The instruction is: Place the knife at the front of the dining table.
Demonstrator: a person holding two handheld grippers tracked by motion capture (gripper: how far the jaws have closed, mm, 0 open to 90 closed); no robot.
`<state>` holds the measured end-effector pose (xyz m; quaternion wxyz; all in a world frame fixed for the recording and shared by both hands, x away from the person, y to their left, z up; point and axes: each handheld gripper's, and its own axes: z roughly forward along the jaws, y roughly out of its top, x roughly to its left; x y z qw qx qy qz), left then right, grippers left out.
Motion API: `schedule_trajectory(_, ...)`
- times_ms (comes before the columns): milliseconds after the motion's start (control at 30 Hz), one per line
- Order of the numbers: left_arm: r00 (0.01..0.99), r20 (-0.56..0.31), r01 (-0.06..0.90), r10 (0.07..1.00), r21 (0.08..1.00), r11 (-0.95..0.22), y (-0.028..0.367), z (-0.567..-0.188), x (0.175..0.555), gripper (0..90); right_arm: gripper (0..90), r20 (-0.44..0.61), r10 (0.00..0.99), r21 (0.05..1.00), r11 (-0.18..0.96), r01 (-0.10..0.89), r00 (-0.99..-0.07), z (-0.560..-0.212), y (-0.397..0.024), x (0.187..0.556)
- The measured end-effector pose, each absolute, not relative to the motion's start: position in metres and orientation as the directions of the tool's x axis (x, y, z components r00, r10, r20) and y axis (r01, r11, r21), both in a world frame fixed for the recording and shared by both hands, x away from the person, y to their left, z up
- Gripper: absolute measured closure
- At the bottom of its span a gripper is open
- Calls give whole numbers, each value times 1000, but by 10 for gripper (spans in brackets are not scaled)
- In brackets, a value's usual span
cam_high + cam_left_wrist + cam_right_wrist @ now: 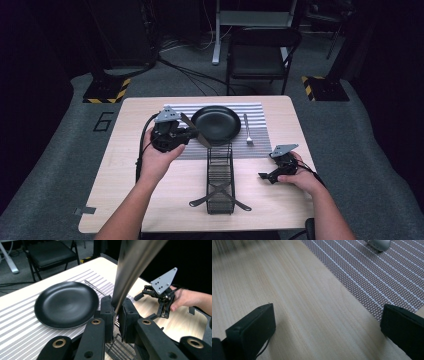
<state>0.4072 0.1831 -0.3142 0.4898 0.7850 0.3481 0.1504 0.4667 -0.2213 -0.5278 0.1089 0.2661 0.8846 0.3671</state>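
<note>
Clamping what looks like a knife (130, 270), left tool (115, 315) hovers beside the plate (66, 304).

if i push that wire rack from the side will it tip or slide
The rack looks tall and narrow, so a high sideways push would probably tip it. Its two flat feet splay out low near the front, which may resist that. Being open wire, it is likely light and could slide on the smooth table.

plate (216, 124) on placemat (255, 145) | fork (247, 130) right of plate | wire basket (220, 177) before plate
</note>
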Motion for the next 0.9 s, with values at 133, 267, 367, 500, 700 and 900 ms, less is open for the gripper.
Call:
schedule_trajectory(133,703,-101,392,704,881,-265,192,-307,403,826,0,2,551,707,589,391,-835,-528,-221,467)
schedule_trajectory(267,697,-92,383,711,886,-261,202,-301,400,826,0,2,551,708,589,391,-834,-528,-221,467)
schedule_trajectory(367,684,-92,388,723,886,-255,210,-300,399,826,0,4,553,708,587,393,-833,-528,-221,467)
schedule_trajectory(500,665,-75,387,743,886,-256,222,-300,400,826,0,4,553,708,587,393,-833,-528,-221,467)
schedule_trajectory(700,616,-69,410,785,878,-245,236,-315,408,827,0,3,552,708,588,392,-834,-528,-221,467)
schedule_trajectory(900,579,-92,448,810,866,-221,245,-335,419,827,0,2,551,707,589,391,-834,-528,-221,467)
